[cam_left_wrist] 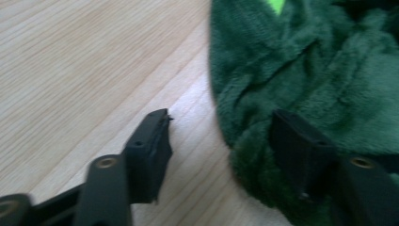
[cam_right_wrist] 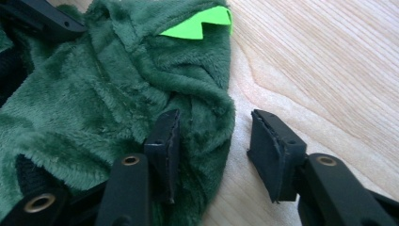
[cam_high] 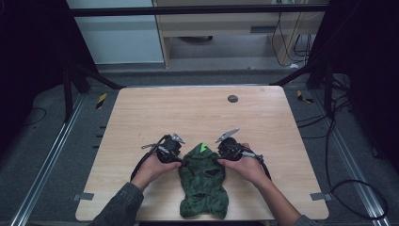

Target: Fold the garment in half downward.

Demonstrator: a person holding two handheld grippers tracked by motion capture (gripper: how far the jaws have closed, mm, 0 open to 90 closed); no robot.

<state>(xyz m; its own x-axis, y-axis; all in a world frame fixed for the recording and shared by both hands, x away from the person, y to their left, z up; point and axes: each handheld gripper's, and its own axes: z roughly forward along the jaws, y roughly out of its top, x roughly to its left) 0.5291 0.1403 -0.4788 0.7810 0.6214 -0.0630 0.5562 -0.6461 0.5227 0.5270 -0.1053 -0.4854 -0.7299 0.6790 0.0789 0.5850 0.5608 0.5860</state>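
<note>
1. A dark green fleece garment [cam_high: 203, 183] lies crumpled on the near half of the wooden bench [cam_high: 197, 110], between the person's two hands, its lower end close to the near edge.
2. A bright green zigzag patch [cam_high: 202, 147] shows at the garment's far end, pointing away from the person.
3. The left gripper [cam_high: 173, 151] sits at the garment's upper left edge. In the left gripper view its jaws are spread wide, one over bare wood and the other over the fleece, with the cloth's edge between them and nothing pinched.
4. The right gripper [cam_high: 225, 149] sits at the upper right edge. In the right gripper view its jaws are likewise spread, one resting on the fleece, the other over bare bench, a fold of cloth between them but not clamped.
5. The left hand [cam_high: 153, 168] and right hand [cam_high: 248, 167] come in from the near edge, each wrapped round its gripper, black cables trailing back.
6. A small dark round disc [cam_high: 232, 98] sits near the far edge, well apart from the garment.
</note>
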